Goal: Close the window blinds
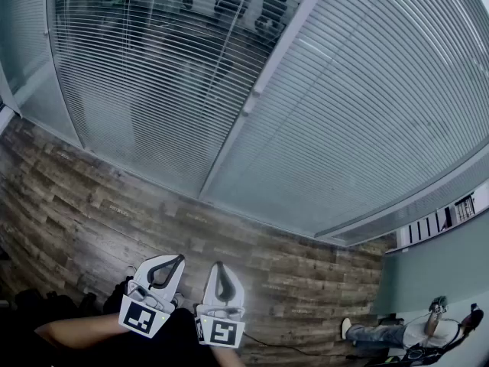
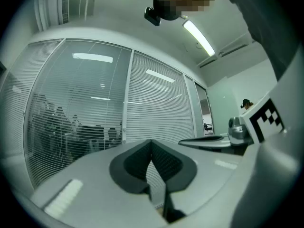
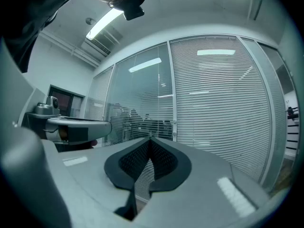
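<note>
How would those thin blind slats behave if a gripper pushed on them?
Probably floppy and light: the slats are long, thin strips, so they would likely bend and swing rather than resist. Being so narrow, they look easy to kink under a hard push. Pushing one would probably rattle its neighbours, since they hang close together in rows.

Between you and the blinds (image 1: 153, 67) the wooden floor (image 1: 114, 205) lies open, so you can pass straight ahead. A white frame post (image 1: 260, 90) runs between the two blind panels. On your right a green wall (image 1: 435, 270) closes the side, with a seated person (image 1: 405, 331) at its foot and a thin cable (image 1: 294, 349) on the floor nearby. Your left gripper (image 1: 180, 258) and right gripper (image 1: 218, 265) hang just beside each other, leaving little room between them.
</note>
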A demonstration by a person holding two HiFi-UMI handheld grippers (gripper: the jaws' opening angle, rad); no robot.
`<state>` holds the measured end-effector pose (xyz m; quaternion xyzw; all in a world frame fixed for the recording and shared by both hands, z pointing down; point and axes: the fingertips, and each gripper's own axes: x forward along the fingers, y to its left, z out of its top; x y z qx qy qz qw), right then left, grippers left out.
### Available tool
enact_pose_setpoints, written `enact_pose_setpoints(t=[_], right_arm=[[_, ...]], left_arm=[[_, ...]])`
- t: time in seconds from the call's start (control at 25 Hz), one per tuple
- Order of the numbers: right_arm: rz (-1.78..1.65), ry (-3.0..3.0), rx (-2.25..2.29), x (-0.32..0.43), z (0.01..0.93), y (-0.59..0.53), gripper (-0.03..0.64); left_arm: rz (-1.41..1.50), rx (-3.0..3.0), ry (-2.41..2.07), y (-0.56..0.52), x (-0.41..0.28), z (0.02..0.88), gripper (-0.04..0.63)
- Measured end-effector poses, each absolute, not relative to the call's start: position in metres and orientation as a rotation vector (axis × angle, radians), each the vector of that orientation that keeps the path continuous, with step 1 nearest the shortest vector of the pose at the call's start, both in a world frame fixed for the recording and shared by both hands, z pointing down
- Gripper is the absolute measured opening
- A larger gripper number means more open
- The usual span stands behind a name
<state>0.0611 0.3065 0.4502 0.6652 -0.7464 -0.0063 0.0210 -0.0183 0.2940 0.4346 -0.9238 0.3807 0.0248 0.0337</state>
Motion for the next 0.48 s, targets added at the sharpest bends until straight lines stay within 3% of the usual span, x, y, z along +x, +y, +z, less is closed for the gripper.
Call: enact_pose_setpoints(t=[0.48], right_arm=[[0.046, -2.354, 2.097, 0.078, 0.447, 0.292, 0.003]], left_arm=[[0.13, -2.872, 1.262, 0.274, -0.017, 0.435, 0.002]])
